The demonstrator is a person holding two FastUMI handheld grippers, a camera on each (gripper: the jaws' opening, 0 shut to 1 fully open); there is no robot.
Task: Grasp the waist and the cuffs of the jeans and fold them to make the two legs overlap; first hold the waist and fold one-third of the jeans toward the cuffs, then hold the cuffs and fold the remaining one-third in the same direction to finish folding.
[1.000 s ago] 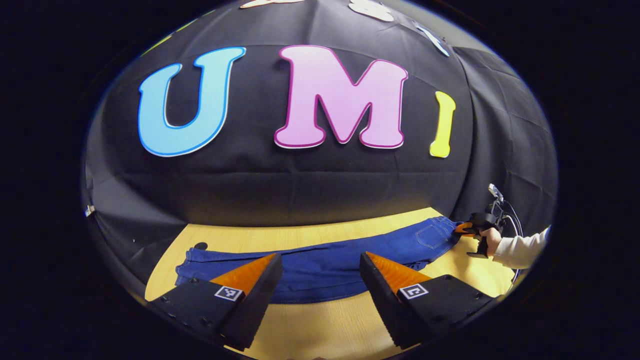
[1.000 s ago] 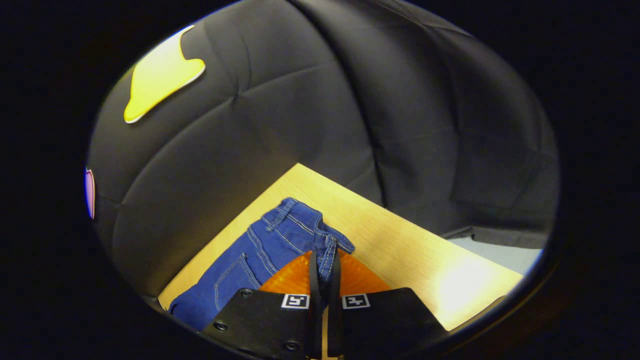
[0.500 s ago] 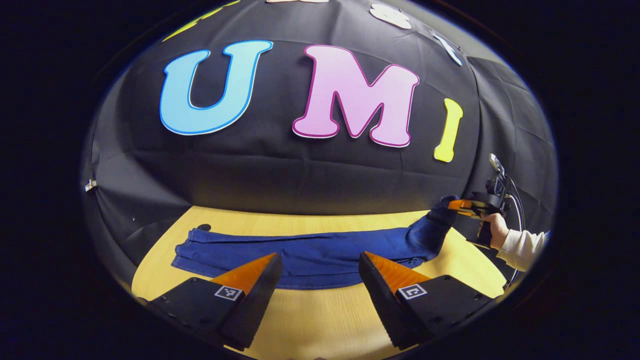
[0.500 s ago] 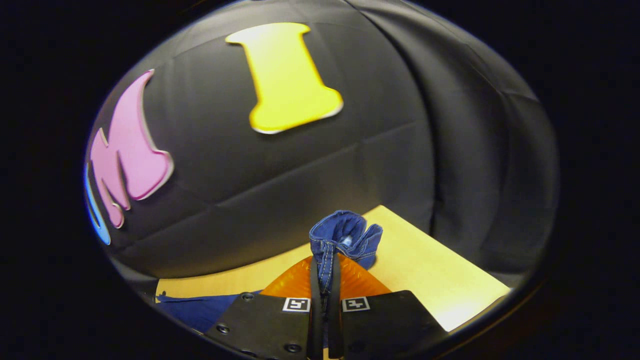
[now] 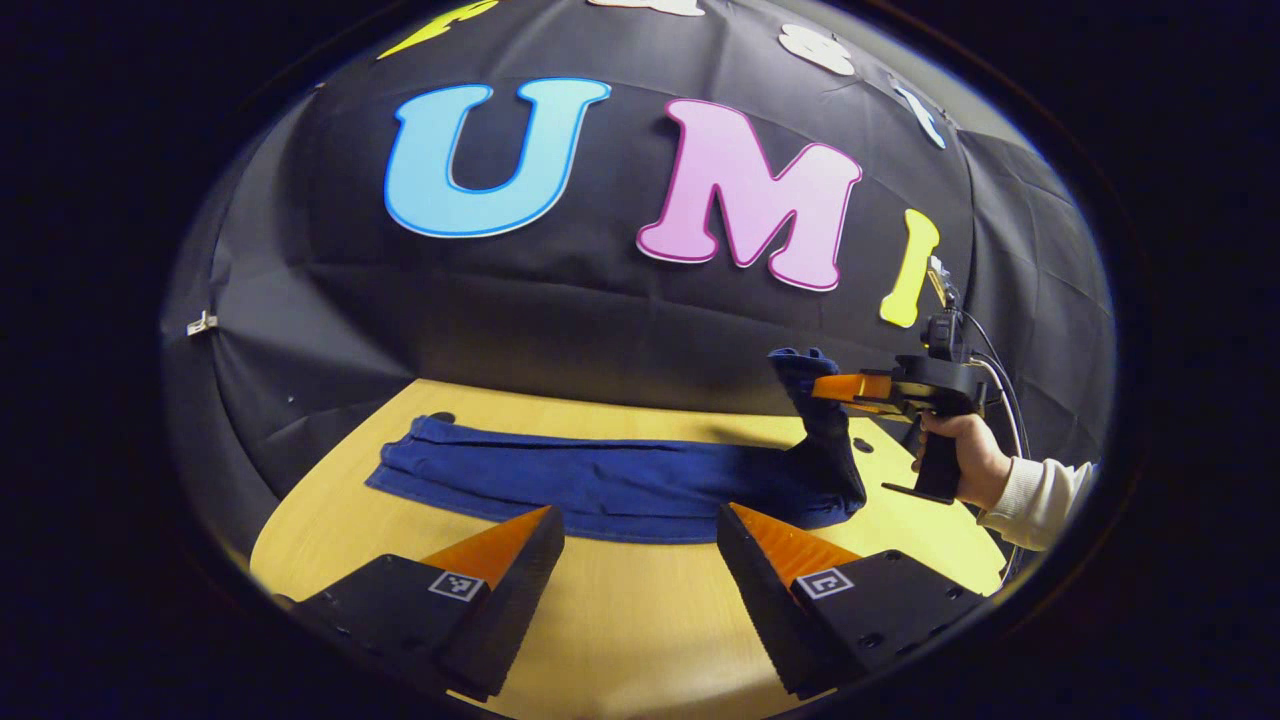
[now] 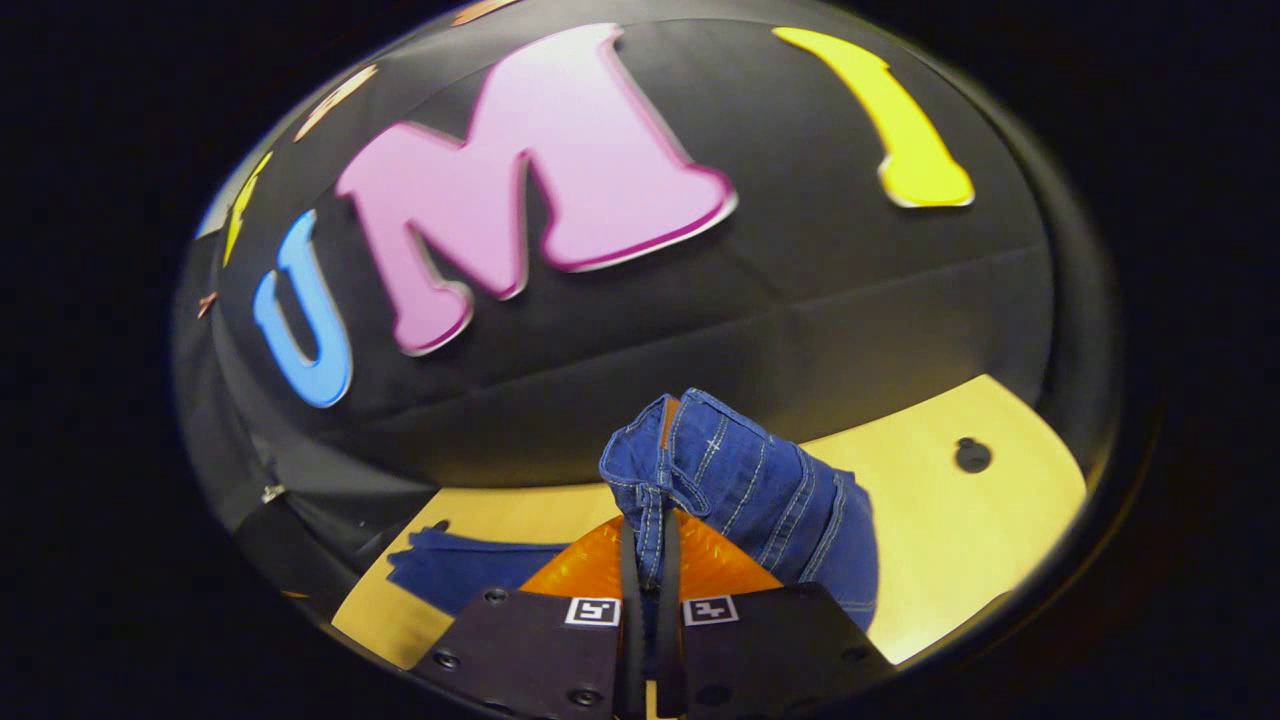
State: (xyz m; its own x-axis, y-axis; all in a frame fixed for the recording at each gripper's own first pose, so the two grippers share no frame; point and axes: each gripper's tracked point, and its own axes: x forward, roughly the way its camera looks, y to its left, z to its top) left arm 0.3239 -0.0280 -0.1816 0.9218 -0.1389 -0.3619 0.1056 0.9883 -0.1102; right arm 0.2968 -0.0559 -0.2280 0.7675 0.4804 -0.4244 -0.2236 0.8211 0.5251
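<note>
At the right of the left gripper view, a hand (image 5: pixel 962 462) is wearing a white ribbed knit sleeve (image 5: pixel 1040 497), a black cable (image 5: pixel 1003 385) looping above.

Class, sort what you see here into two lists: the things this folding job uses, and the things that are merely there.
Used in the job:
jeans
right claw, shut on the waist, lifted
left claw, open

Merely there:
wooden table
dark hole in the table

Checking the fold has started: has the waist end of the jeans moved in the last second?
Yes. The waist, clamped by the right gripper, has risen off the table and swung toward the cuffs.
</note>
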